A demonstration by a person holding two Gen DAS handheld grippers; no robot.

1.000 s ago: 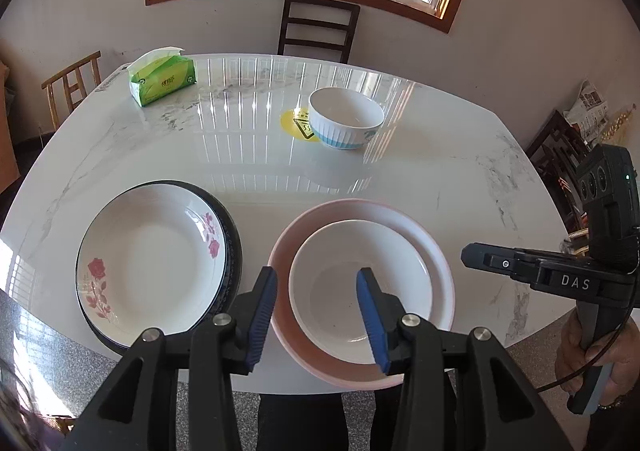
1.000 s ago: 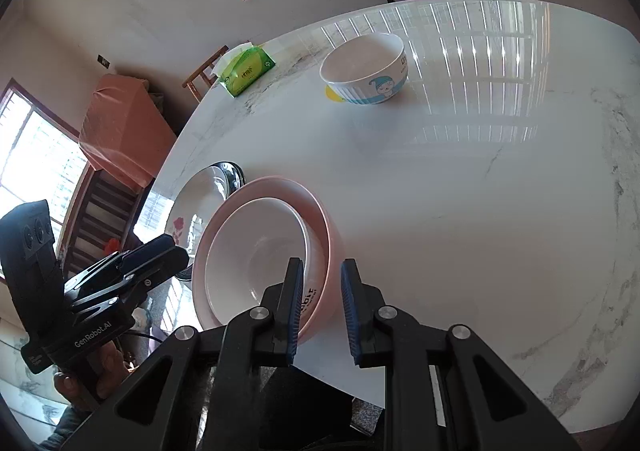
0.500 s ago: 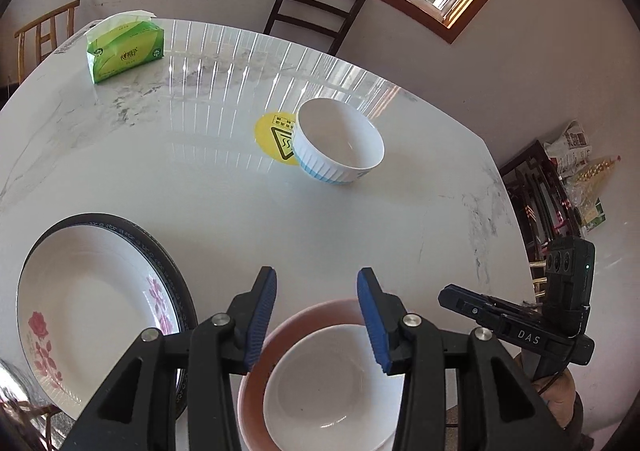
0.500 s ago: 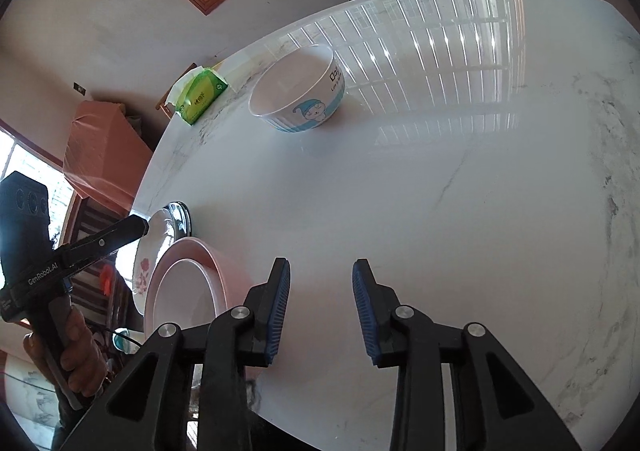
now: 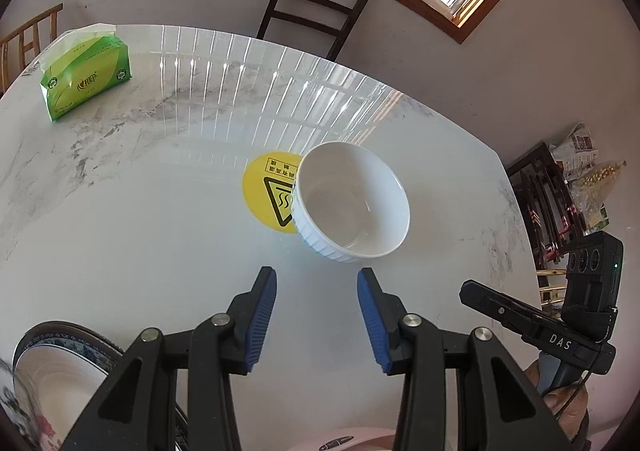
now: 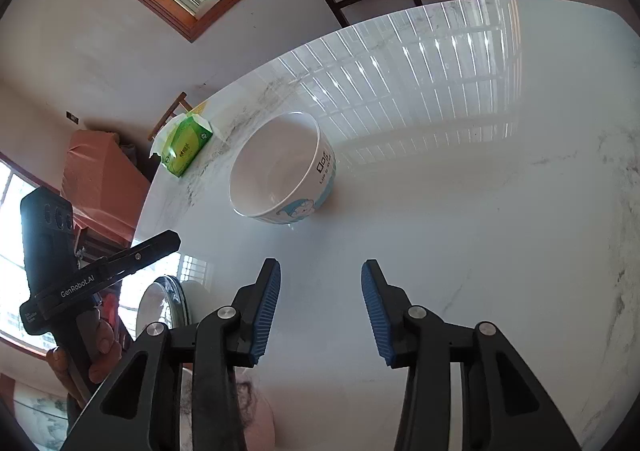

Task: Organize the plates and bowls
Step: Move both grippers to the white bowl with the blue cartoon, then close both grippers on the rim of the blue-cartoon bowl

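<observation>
- Hovering above the table (image 5: 120,219), the left gripper (image 5: 317,315) has its jaws spread wide with nothing between them; the right gripper (image 6: 321,311) is likewise spread and empty.
- Just ahead of the left jaws and a little to their right stands the white bowl (image 5: 352,203), upright and apart from both blue pads; in the right view the same bowl (image 6: 282,171) sits ahead and slightly left of the jaws.
- It rests near the middle of the table, its base overlapping the edge of a yellow warning sticker (image 5: 270,191).
- It looks like glazed ceramic: stiff, fairly heavy for its size, slick, and likely to chip if knocked or dropped.
- The best hold, I judge, is on the rim, one pad inside and one outside the wall; the ribbed outer wall may give the pad some bite.
- At the near edge lie a flowered plate (image 5: 52,379) towards the left corner and the rim of a pink plate (image 5: 348,439) under the left gripper.
- A green tissue pack (image 5: 86,77) sits at the far left corner, well apart from the bowl.
</observation>
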